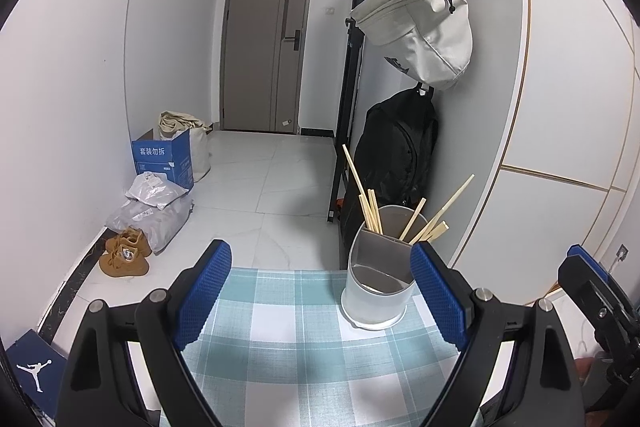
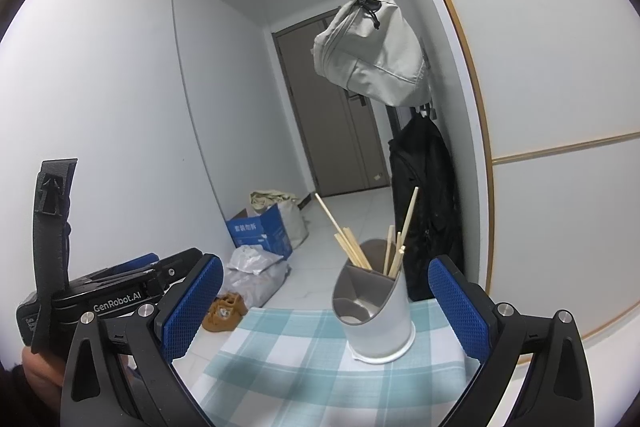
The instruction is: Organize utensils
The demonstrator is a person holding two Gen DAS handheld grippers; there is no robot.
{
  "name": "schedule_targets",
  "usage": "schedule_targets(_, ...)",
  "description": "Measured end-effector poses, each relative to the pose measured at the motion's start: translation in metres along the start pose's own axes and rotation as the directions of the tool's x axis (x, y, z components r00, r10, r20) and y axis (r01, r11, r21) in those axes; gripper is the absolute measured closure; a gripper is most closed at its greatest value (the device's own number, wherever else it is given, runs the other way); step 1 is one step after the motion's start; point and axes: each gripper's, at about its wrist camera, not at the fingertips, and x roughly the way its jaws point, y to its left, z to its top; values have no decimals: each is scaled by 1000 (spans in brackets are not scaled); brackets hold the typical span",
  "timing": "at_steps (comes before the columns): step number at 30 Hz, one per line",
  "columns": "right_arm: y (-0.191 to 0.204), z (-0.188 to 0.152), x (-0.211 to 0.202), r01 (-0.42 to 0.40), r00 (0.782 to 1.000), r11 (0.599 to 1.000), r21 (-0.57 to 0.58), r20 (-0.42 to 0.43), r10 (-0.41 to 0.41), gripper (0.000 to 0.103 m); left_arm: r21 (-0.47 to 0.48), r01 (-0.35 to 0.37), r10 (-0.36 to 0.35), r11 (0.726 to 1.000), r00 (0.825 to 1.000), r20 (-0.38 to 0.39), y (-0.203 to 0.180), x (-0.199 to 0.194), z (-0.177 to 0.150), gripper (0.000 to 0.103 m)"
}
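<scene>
Wooden chopsticks (image 1: 370, 203) in holder (image 1: 376, 291); only right view shows a hand (image 2: 36, 367) gripping left gripper (image 1: 320, 297). Both grippers released, right gripper (image 2: 326, 307) level-ish.

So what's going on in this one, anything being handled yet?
Nothing is held right now. A person's left hand-held gripper and right hand-held gripper both hang open and empty above the checked tablecloth. Ahead stands a white utensil holder with wooden chopsticks already standing in its rear compartment; its front compartment looks empty.
</scene>
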Motion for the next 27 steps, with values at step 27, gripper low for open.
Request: schedule_targets(27, -1, -7, -1, 1, 1000, 1000, 14, -4, -1, 0, -2, 4, -4, 1000, 1000, -4, -2, 4, -4, 15)
